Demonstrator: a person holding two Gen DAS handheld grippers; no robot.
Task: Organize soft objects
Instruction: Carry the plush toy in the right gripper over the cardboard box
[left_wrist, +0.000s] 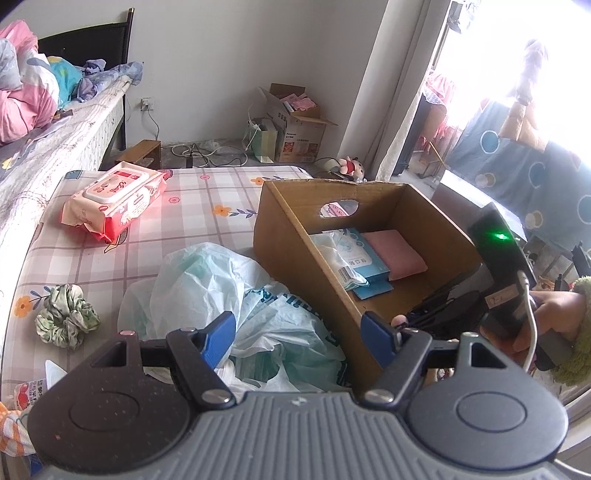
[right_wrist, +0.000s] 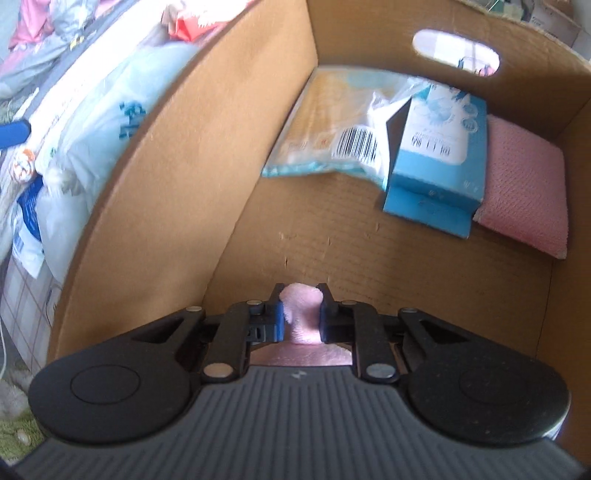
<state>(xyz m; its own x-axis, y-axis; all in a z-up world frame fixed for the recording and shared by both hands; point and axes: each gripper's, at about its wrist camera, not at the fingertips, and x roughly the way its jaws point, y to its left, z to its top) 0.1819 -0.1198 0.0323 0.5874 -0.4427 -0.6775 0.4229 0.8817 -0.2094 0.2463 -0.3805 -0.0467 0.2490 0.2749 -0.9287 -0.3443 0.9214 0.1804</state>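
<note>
Right gripper (right_wrist: 302, 314) clamped on a fuzzy pink cloth (right_wrist: 301, 317), low inside the cardboard box (right_wrist: 184, 184). Beyond its tips, bare corrugated floor with room to move. Farther ahead, against the far wall: a crinkled plastic packet (right_wrist: 332, 136) with a barcode, a blue carton (right_wrist: 439, 147) leaning over it, and a textured pink pad (right_wrist: 524, 192) to the right. An oval handle hole (right_wrist: 456, 53) through the far wall.

Left gripper (left_wrist: 297, 338) spread wide, holding nothing, above a rumpled pale plastic bag (left_wrist: 229, 280) on the bed (left_wrist: 177, 206). Box wall touching the bag on the right. A green scrunchie (left_wrist: 66, 314) off to the left; a red wipes pack (left_wrist: 114, 199) farther ahead-left.
</note>
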